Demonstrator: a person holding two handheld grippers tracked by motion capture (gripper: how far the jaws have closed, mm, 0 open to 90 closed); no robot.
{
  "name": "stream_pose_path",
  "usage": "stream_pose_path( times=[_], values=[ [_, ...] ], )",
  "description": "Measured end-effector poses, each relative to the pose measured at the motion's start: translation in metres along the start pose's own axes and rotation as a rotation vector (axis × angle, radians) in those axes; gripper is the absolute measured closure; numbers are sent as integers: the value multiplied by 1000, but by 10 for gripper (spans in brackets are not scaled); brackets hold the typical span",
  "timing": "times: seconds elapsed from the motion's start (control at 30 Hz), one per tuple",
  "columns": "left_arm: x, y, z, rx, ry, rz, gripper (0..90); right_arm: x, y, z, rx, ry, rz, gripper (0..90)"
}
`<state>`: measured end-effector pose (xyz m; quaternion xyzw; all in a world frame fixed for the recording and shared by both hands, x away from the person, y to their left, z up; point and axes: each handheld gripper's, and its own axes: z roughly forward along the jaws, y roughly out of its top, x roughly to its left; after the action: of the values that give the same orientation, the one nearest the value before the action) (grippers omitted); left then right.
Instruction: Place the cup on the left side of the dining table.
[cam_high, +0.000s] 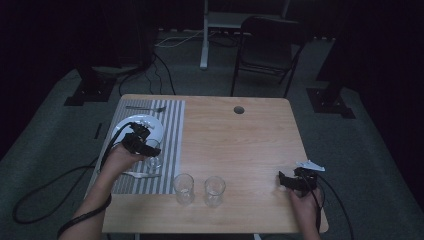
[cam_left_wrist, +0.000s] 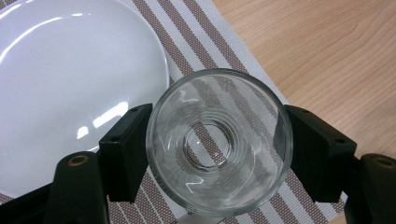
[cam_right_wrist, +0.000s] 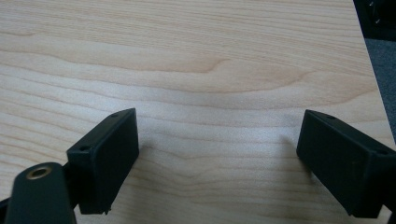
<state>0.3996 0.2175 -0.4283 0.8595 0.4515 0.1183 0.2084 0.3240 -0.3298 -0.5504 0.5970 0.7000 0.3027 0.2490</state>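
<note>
A clear drinking glass stands between the jaws of my left gripper, which is shut on its sides. I look straight down into it. It is over the striped placemat, just right of the white plate. In the high view this glass is at the plate's near right edge. Two more empty glasses stand side by side on bare wood near the table's front edge. My right gripper is open over bare wood, nothing between its jaws, at the front right.
A fork lies at the far end of the placemat, and a pale utensil lies near its front. The wooden table has a round hole at the back. A chair stands beyond it.
</note>
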Motion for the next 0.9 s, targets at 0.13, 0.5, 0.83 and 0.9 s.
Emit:
stream_pose_path(
  times=[0.13, 0.5, 0.83, 0.9],
  values=[
    [1, -3, 1, -10, -11, -46, 286, 0, 0, 0, 0, 0, 0, 125],
    [0, -15, 13, -17, -17, -77, 199, 0, 0, 0, 0, 0, 0, 125],
    [-2, -24, 11, -45, -25, -105, 2, 0, 0, 0, 0, 0, 0, 125],
    [-3, -27, 9, -73, 7, -116, 2, 0, 0, 0, 0, 0, -1, 125]
  ],
)
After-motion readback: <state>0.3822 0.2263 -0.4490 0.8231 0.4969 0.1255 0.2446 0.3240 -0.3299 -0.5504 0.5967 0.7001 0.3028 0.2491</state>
